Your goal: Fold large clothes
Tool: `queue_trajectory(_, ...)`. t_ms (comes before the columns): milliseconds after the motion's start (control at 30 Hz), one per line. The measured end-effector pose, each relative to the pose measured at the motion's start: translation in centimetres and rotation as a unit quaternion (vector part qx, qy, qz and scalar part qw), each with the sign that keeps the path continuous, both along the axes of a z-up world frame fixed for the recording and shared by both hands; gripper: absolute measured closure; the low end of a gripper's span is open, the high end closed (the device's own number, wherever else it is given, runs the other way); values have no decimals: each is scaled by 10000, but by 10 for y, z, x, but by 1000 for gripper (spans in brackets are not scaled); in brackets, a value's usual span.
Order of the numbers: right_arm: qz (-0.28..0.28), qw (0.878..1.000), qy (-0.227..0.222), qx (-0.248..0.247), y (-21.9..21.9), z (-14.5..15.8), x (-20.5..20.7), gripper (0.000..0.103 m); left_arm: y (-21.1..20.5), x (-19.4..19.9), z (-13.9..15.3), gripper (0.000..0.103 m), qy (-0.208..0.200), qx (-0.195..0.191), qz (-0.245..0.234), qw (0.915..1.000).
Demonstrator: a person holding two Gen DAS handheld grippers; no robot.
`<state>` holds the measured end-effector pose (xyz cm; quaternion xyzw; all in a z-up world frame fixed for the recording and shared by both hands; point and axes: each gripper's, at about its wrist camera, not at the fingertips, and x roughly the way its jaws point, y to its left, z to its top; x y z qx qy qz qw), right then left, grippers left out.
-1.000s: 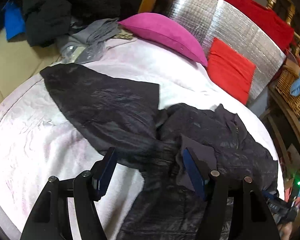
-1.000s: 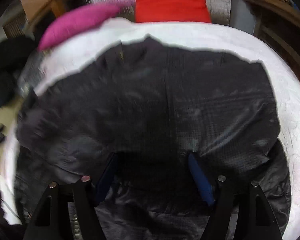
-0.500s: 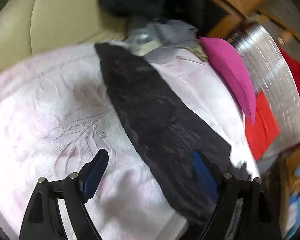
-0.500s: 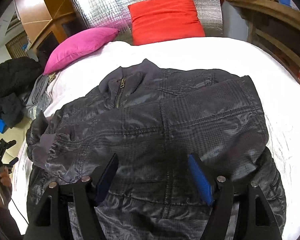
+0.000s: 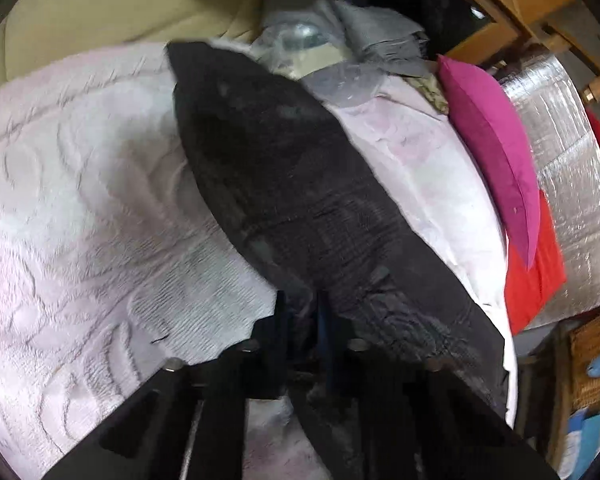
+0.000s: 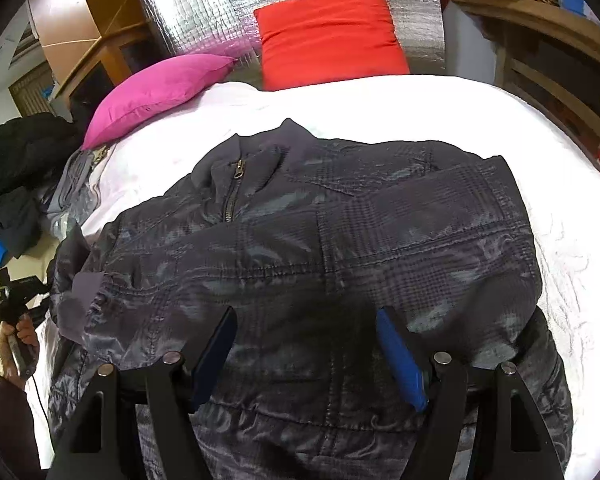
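- The jacket point(image 6: 308, 264), dark and quilted, lies front up across the bed point(image 6: 440, 104), collar toward the pillows, zipper point(image 6: 231, 200) partly done up.
- Its right sleeve point(image 6: 440, 208) is already folded across the chest; the left sleeve point(image 5: 284, 184) lies stretched out over the white cover.
- The left gripper point(image 5: 302, 320) is pressed together, pinching the near edge of that sleeve between its pads.
- The right gripper point(image 6: 306, 350) is spread, hovering over the lower front of the jacket with nothing between its fingers.
- Handling, as a judgement: the jacket looks soft and puffy, light for its bulk, with a shiny shell likely to slip. A thin pinch may catch only the outer layer, so seams, cuffs and the hem are the safer holds. Padding will likely spring back, so folds may need pressing down.
- Only the left wrist view shows the outstretched sleeve's full length and a grey heap point(image 5: 372, 36) at its far end.
- Only the right wrist view shows the body, collar, folded sleeve, and the person's hand point(image 6: 18, 342) holding the left gripper's handle at the bed's edge.
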<state>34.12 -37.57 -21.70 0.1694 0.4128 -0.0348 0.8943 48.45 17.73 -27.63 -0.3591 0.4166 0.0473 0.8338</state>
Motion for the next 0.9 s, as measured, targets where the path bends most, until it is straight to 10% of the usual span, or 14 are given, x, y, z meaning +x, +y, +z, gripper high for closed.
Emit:
queue_trajectory(400, -310, 9982, -242, 446, -23, 14, -11, 28, -150, -76, 123, 97, -1590, 1427, -1585, 9640)
queue_trajectory(733, -526, 9942, -226, 915, -43, 13, -18, 28, -339, -148, 52, 92, -1169, 2957, -3603, 8770)
queue_trajectory(833, -540, 9913, -82, 1198, -50, 5, -18, 27, -342, -155, 44, 72, -1067, 2932, -3832, 8694)
queue_trajectory(900, -500, 9891, 54, 1381, -51, -2, -16, 27, -332, -163, 58, 33, -1165, 2723, -3880, 8728)
